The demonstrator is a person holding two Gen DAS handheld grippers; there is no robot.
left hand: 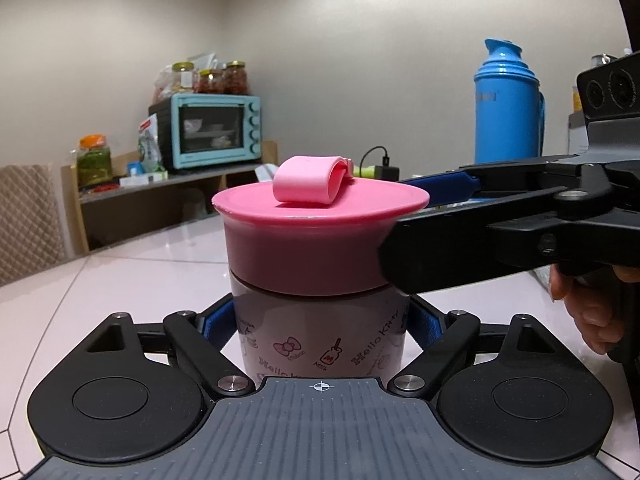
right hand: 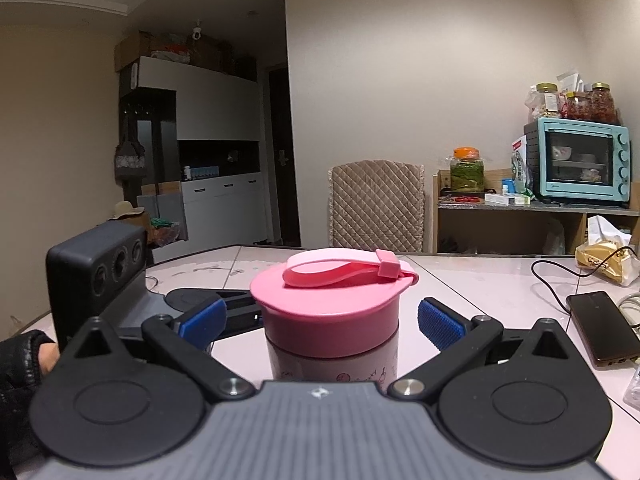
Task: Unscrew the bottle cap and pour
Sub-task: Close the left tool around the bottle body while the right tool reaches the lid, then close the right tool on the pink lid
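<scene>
Pale table (right hand: 500,280): left claw (left hand: 320,326) clamping bottle (left hand: 320,340), right claw (right hand: 328,322) spread around cap (right hand: 332,304).

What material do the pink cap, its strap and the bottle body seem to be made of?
Pink cap: probably hard plastic, with an even colour and a smooth, softly shiny rim.
Strap: likely soft silicone or rubber, since it bends into a loop; matte.
Bottle body: smooth and glossy with printed cartoons; whether coated metal or plastic cannot be told.

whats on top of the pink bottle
A pink screw cap covers the bottle, with a lighter pink strap loop lying across it. The cap hides the bottle's mouth and contents. The right tongs flank the cap, open.
</scene>
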